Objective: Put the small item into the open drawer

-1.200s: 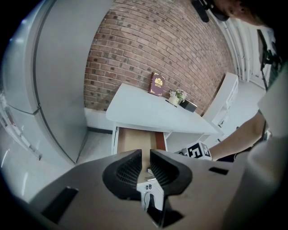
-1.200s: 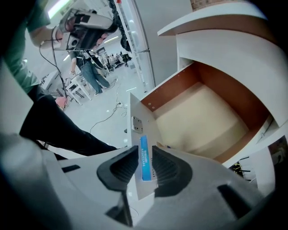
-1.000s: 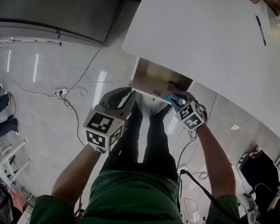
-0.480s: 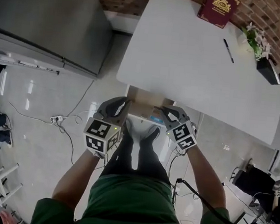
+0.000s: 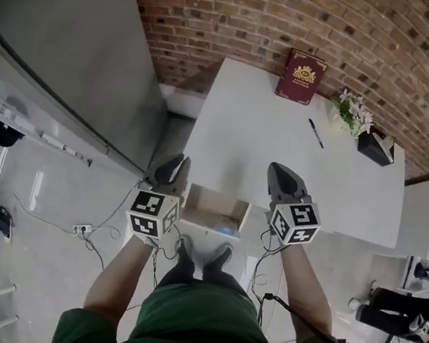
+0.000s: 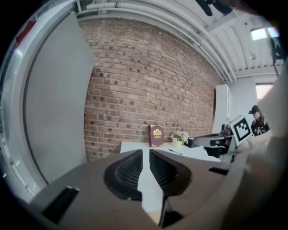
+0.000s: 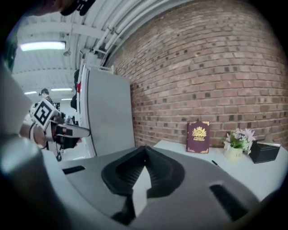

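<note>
Small blue item (image 5: 228,227) sits inside the open drawer (image 5: 204,201), toward its right near corner. Can't tell what it is from here, too small. The drawer sticks out from under the near edge of the white table (image 5: 249,132), so its inside stays reachable from above.

Right gripper (image 5: 278,174): jaws have just been closing and the tips now meet, with nothing between them. It's held up over the table edge, right of the drawer.

Left gripper (image 5: 174,163): jaws stand a narrow slit apart, only the tabletop shows through, so it's empty too. It's held left of the drawer, level with the right one.

My read: both tools are parked either side of the drawer and clear of it because the drop is done. Placement looks complete and the drawer isn't pushed in.

Far end of the table, against the brick wall (image 5: 291,23):
- red book (image 5: 301,76) propped upright
- small flower pot (image 5: 354,111)
- black box (image 5: 375,147)
- pen (image 5: 315,133) lying flat, nearer than those

All are well away from the drawer. Grey cabinet (image 5: 82,54) stands to the left.

Writing: the book cover has a gold crest and gold border, any title too small to read. The gripper cubes carry black-and-white square markers, no text. No brands readable.
</note>
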The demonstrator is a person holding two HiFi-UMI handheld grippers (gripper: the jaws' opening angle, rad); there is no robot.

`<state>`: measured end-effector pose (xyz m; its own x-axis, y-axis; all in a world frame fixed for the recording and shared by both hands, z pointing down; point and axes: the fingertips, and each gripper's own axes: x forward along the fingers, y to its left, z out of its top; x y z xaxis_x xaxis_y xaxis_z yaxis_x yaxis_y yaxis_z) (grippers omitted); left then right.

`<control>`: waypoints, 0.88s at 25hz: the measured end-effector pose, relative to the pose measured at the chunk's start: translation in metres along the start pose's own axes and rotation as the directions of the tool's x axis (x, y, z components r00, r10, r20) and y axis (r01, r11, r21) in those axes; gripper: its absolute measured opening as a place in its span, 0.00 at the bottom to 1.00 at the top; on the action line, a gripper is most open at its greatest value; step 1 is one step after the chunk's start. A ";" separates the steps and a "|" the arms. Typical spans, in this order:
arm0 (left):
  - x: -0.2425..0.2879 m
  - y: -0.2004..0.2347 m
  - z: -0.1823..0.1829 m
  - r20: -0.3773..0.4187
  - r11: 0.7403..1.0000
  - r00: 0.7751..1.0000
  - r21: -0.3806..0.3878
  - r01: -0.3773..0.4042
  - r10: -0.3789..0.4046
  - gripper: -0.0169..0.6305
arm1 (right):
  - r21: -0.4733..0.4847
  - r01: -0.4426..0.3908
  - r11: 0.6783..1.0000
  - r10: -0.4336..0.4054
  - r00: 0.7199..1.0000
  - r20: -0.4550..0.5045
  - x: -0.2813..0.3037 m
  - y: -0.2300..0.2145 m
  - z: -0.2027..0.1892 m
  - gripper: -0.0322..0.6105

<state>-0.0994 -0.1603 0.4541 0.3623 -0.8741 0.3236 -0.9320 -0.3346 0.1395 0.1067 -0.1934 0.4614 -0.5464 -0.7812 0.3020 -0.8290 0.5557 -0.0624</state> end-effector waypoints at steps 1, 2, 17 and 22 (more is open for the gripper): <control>0.000 0.002 0.013 0.028 1.000 1.000 0.000 -0.013 0.013 0.09 | 0.012 0.024 1.000 -0.024 0.999 0.037 -0.004 -0.003 0.018 0.06; -0.001 0.003 0.026 0.057 1.000 0.998 -0.002 -0.025 0.025 0.09 | 0.017 0.045 0.999 -0.046 0.996 0.073 -0.007 -0.006 0.036 0.06; -0.039 -0.020 0.203 0.407 0.999 0.914 0.036 -0.018 0.002 0.07 | -0.117 0.189 0.975 -0.121 0.894 0.431 -0.070 0.017 0.215 0.05; -0.049 -0.035 0.229 0.461 0.996 0.886 0.086 0.003 -0.043 0.07 | -0.112 0.215 0.970 -0.142 0.877 0.459 -0.081 0.019 0.224 0.05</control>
<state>-0.0876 -0.1863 0.2195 0.3548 -0.9228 -0.1504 -0.9285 -0.3666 0.0590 0.1089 -0.1834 0.2226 -0.4165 -0.8944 -0.1633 -0.9085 0.4028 0.1111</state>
